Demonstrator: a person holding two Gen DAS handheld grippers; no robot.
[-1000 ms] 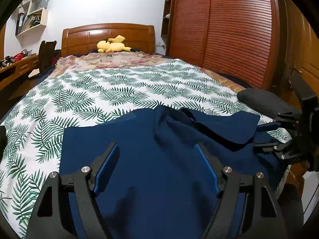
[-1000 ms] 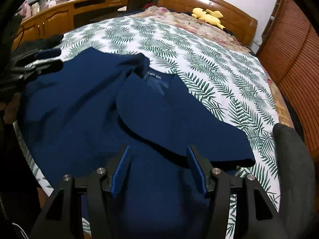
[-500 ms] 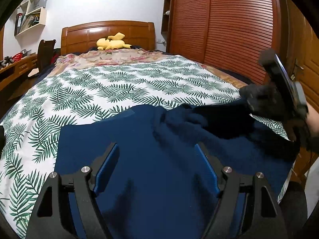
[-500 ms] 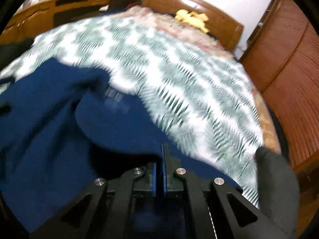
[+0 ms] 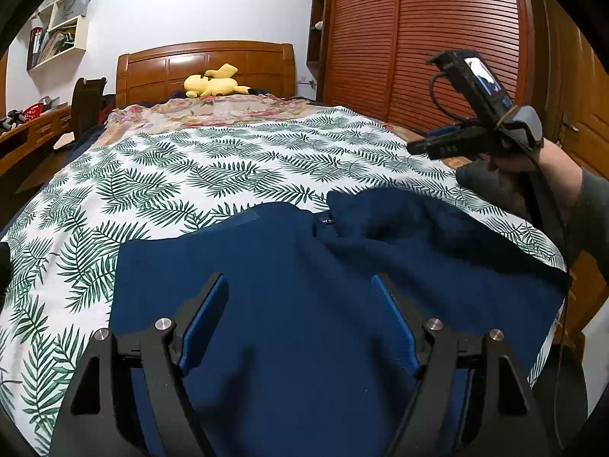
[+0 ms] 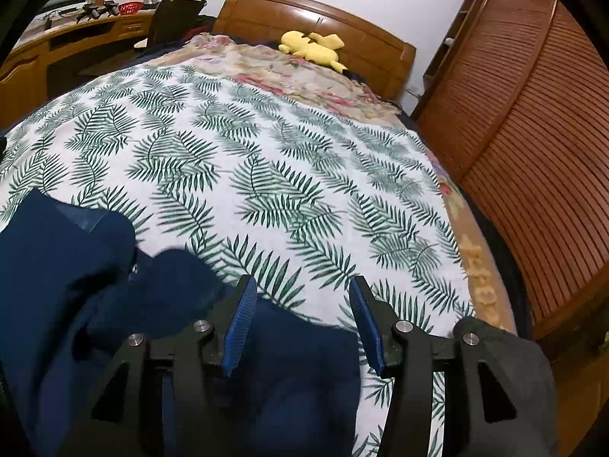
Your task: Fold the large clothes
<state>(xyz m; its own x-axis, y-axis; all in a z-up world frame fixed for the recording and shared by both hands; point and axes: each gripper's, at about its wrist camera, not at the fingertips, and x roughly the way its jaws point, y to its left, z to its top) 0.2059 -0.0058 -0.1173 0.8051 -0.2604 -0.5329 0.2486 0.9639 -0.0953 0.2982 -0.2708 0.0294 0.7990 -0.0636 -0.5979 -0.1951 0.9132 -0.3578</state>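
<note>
A large navy blue garment lies spread on the near end of the bed, with a rumpled fold near its collar at the middle right. It also shows in the right wrist view. My left gripper is open and empty, low over the garment's middle. My right gripper is open and empty above the garment's right edge. In the left wrist view the right gripper is raised above the bed at the right, held in a hand.
The bed has a white sheet with green fern print and a wooden headboard. A yellow plush toy lies by the pillows. A slatted wooden wardrobe stands to the right. A desk and chair stand to the left.
My right gripper shut on the garment's right side, drew it over, then opened and rose clear. The folded flap now lies bunched near the collar. The left gripper stayed open and still.
</note>
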